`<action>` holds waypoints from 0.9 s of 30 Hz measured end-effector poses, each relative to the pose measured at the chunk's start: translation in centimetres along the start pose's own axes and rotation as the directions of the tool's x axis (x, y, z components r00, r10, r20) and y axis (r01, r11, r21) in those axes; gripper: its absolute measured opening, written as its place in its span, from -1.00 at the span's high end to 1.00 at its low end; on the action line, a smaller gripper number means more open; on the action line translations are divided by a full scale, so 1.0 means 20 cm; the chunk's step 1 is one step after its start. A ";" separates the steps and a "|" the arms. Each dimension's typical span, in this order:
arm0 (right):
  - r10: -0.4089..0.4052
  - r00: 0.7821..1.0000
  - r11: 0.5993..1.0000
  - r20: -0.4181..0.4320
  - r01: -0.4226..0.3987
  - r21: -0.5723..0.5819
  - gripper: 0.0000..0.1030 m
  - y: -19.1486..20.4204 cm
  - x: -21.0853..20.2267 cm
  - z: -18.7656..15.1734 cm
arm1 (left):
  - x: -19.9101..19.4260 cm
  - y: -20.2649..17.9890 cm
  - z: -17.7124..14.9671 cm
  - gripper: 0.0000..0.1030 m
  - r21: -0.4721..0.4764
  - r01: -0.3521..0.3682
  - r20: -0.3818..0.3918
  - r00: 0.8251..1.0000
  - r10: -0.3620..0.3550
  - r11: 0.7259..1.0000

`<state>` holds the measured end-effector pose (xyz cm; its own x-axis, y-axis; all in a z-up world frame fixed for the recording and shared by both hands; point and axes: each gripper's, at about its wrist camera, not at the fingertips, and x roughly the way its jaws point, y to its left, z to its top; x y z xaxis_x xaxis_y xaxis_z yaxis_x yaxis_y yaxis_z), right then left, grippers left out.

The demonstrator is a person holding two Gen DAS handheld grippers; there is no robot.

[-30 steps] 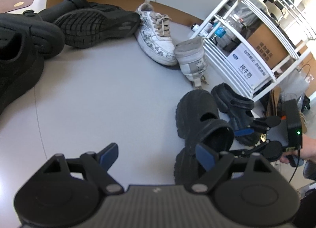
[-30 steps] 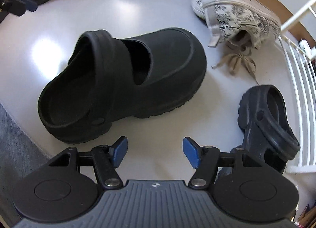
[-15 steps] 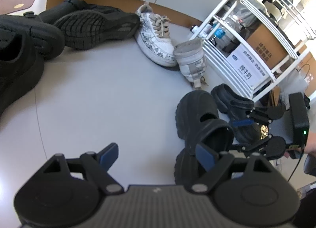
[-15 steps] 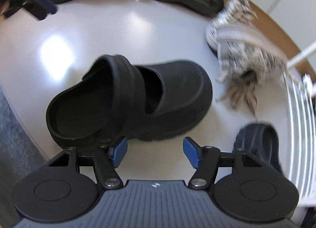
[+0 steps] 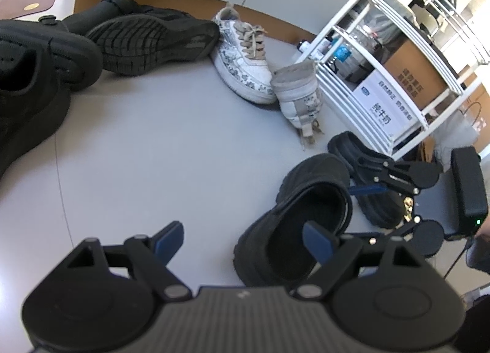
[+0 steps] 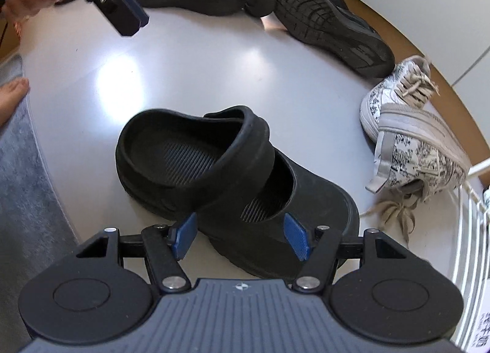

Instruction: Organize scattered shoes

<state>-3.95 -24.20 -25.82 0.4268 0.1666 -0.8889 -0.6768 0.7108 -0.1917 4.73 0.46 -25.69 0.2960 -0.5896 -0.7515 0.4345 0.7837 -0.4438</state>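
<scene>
Looking along the left gripper [image 5: 243, 241], its blue-padded jaws stand wide apart and empty above a pale grey floor [image 5: 159, 151]. A white wire rack [image 5: 361, 77] at the right holds a white carton [image 5: 384, 108] and a brown cardboard box [image 5: 413, 77], both printed with Chinese characters too small to read surely. A chunky black clog [image 5: 294, 224] lies just ahead of the right-hand pad, its heel opening facing the camera. Beyond it sits a second black clog [image 5: 364, 175], with the right gripper [image 5: 395, 200] above it. Two white patterned sneakers [image 5: 242, 59] lie near the rack; black sneakers [image 5: 147, 40] lie at the far left.

Looking along the right gripper [image 6: 240, 236], no writing can be read. Its jaws are partly open, straddling the toe end of the black clog [image 6: 214, 175] without visibly pressing it. The clog rests sole-down, ribbed insole showing. The left gripper [image 6: 122, 16] hangs at top left, held by a hand [image 6: 27, 1]. The patterned sneakers [image 6: 413, 138] lie right.
</scene>
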 end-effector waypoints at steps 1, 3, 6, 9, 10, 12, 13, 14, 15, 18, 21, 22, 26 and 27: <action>0.004 1.000 1.000 0.008 -0.004 -0.027 -0.31 0.01 0.00 0.00 | 0.00 0.00 0.00 -0.69 -0.002 -0.001 -0.001 1.000 0.001 1.000; 0.012 1.000 0.997 0.018 -0.011 -0.074 -0.30 0.04 0.00 0.01 | 0.00 0.01 0.00 -0.69 -0.006 -0.002 -0.001 1.000 0.001 1.000; 0.014 1.000 0.993 0.010 -0.012 -0.116 -0.14 0.07 0.03 0.01 | 0.00 0.01 0.00 -0.69 -0.007 -0.003 -0.003 1.000 0.003 1.000; -0.006 1.000 0.990 0.020 0.009 -0.141 0.23 0.08 0.03 0.01 | 0.00 0.02 0.00 -0.69 -0.018 -0.002 -0.006 1.000 0.001 1.000; -0.007 1.000 0.992 0.019 0.009 -0.128 0.25 0.07 0.03 0.01 | 0.00 0.02 0.00 -0.69 -0.027 -0.001 -0.008 1.000 0.000 1.000; -0.001 1.000 0.997 0.015 0.002 -0.083 0.32 0.06 0.03 0.02 | 0.01 0.03 0.00 -0.69 -0.032 -0.004 -0.009 1.000 0.003 0.999; 0.000 1.000 0.998 0.014 0.000 -0.068 0.34 0.06 0.03 0.02 | 0.01 0.03 0.00 -0.69 -0.031 -0.003 -0.010 1.000 0.003 1.000; 0.002 1.000 0.999 0.012 -0.002 -0.038 0.36 0.05 0.03 0.02 | 0.01 0.02 0.00 -0.69 -0.030 -0.002 -0.011 1.000 0.002 1.000; 0.005 1.000 1.000 0.011 -0.005 -0.007 0.39 0.04 0.03 0.02 | 0.01 0.02 0.00 -0.69 -0.029 -0.002 -0.012 1.000 0.001 1.000; 0.024 1.000 0.996 0.012 -0.025 0.088 0.47 0.00 0.02 0.03 | 0.02 0.02 -0.01 -0.69 -0.022 -0.005 -0.023 1.000 0.005 1.000; 0.043 0.999 0.989 0.018 -0.045 0.140 0.55 -0.02 0.01 0.03 | 0.03 0.01 -0.01 -0.69 -0.012 -0.010 -0.035 0.999 0.010 1.000; 0.050 0.999 0.986 0.019 -0.052 0.156 0.56 -0.03 0.01 0.03 | 0.03 0.01 -0.01 -0.69 -0.013 -0.009 -0.035 0.999 0.009 1.000; 0.107 0.994 0.966 0.022 -0.109 0.233 0.66 -0.06 0.00 0.03 | 0.03 0.02 -0.01 -0.69 -0.018 -0.007 -0.032 0.999 0.007 1.000; 0.125 0.992 0.961 0.024 -0.127 0.246 0.69 -0.07 0.00 0.02 | 0.03 0.02 -0.01 -0.69 -0.019 -0.007 -0.032 0.999 0.007 1.000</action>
<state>-2.75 -24.82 -25.34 0.3532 0.2706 -0.8956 -0.5569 0.8300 0.0311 4.98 0.44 -26.35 0.2718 -0.5780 -0.7694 0.4159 0.7916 -0.4477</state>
